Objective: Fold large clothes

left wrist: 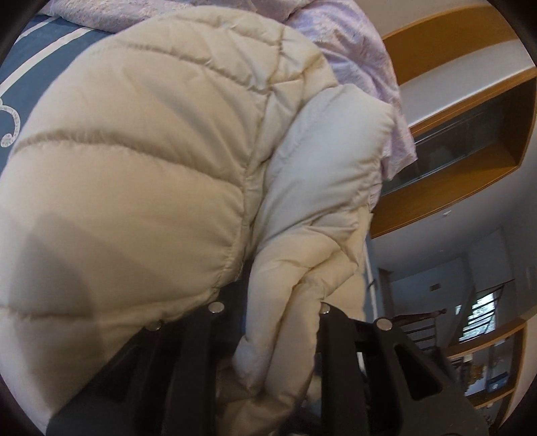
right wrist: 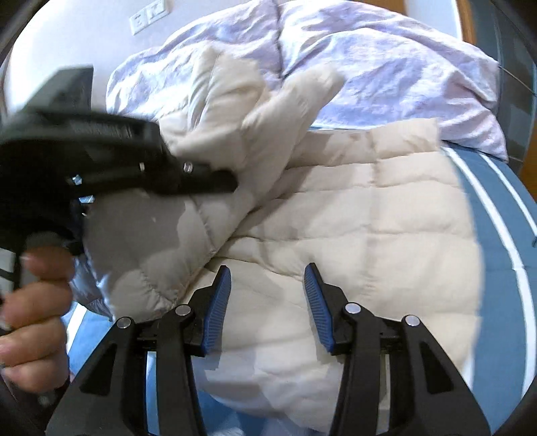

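A cream puffer jacket (left wrist: 134, 151) lies spread on the bed and fills most of the left wrist view. My left gripper (left wrist: 272, 318) is shut on a bunched fold of the jacket, and the fabric hides its fingertips. In the right wrist view the left gripper (right wrist: 228, 182) comes in from the left and lifts that folded part over the flat jacket (right wrist: 369, 218). A hand (right wrist: 33, 302) holds its grip. My right gripper (right wrist: 267, 268) stands open just above the jacket's near part, with nothing between its blue pads (right wrist: 218, 302).
A crumpled lilac quilt (right wrist: 386, 67) lies behind the jacket, at the head of the bed. The blue sheet with white stripes (right wrist: 496, 234) shows to the right. Wooden shelves (left wrist: 453, 187) stand beyond the bed's edge. A wall socket (right wrist: 147, 16) sits above.
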